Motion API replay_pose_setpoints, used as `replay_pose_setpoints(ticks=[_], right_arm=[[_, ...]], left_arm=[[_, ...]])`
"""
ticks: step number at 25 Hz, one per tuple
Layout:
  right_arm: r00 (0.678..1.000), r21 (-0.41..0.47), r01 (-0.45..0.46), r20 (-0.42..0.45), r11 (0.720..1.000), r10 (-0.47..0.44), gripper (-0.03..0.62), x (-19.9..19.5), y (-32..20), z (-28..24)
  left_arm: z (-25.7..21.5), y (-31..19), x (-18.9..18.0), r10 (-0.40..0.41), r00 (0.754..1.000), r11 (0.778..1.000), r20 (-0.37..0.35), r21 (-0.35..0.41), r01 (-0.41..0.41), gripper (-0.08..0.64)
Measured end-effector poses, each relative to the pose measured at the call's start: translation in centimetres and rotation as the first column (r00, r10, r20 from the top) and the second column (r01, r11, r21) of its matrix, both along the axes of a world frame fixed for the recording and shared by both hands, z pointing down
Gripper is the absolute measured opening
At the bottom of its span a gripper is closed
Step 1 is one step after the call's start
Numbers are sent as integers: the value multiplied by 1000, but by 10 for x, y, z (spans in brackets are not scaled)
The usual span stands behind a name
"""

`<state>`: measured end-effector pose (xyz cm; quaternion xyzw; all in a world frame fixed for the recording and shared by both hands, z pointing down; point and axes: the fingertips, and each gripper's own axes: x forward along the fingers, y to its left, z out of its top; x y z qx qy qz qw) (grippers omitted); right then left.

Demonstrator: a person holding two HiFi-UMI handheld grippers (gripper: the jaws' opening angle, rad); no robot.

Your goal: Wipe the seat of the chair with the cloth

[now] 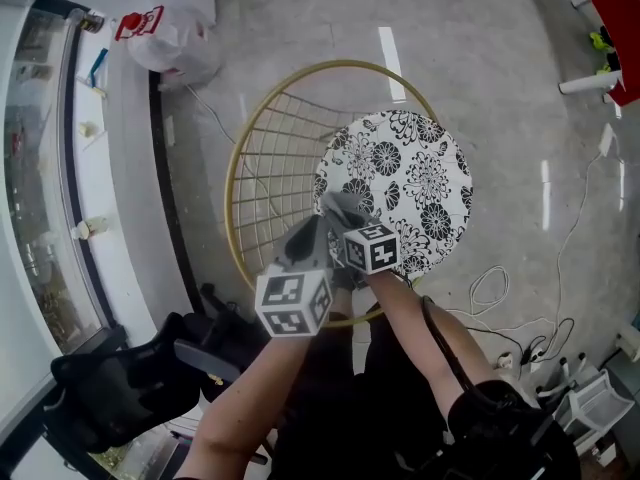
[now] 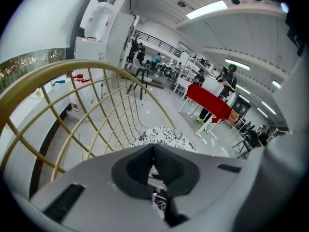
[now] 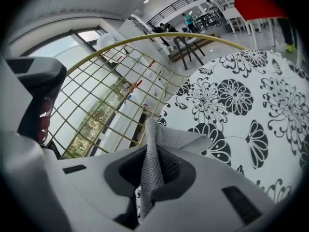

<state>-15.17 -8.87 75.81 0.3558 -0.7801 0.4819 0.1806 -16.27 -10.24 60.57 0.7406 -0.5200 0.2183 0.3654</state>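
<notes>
The gold wire-backed chair (image 1: 262, 158) carries a round black-and-white floral seat (image 1: 410, 178), at whose near edge the right gripper (image 3: 153, 164) pinches a grey woven cloth (image 3: 176, 140), its fold running lengthwise out past the jaws toward the seat, while the left gripper (image 2: 153, 164), jaws pressed together on nothing, hangs just beside.

A red table (image 2: 211, 102) on white legs stands on the glossy grey floor (image 1: 500, 88). Behind it are people (image 2: 228, 79) and white shelving (image 2: 190, 67), and above it long ceiling lights (image 2: 205, 9). Well apart from it, a white plastic bag (image 1: 170, 30) sits beside the curved window (image 1: 35, 168). Loose cables (image 1: 500, 298) trail across the floor.
</notes>
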Motion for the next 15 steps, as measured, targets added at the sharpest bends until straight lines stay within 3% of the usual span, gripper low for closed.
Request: replay_pose_setpoints(ticks=[3, 7, 15], right_arm=[[999, -1, 3, 51, 1000, -3, 25, -6, 0, -14], [997, 44, -34, 69, 998, 31, 25, 14, -11, -43], [988, 130, -157, 25, 979, 155, 25, 119, -22, -86]], left_arm=[[-4, 0, -3, -1, 1000, 1000, 2, -4, 1, 6], [-14, -4, 10, 21, 1000, 1000, -14, -2, -21, 6], [-32, -14, 85, 138, 989, 990, -61, 22, -137, 6]])
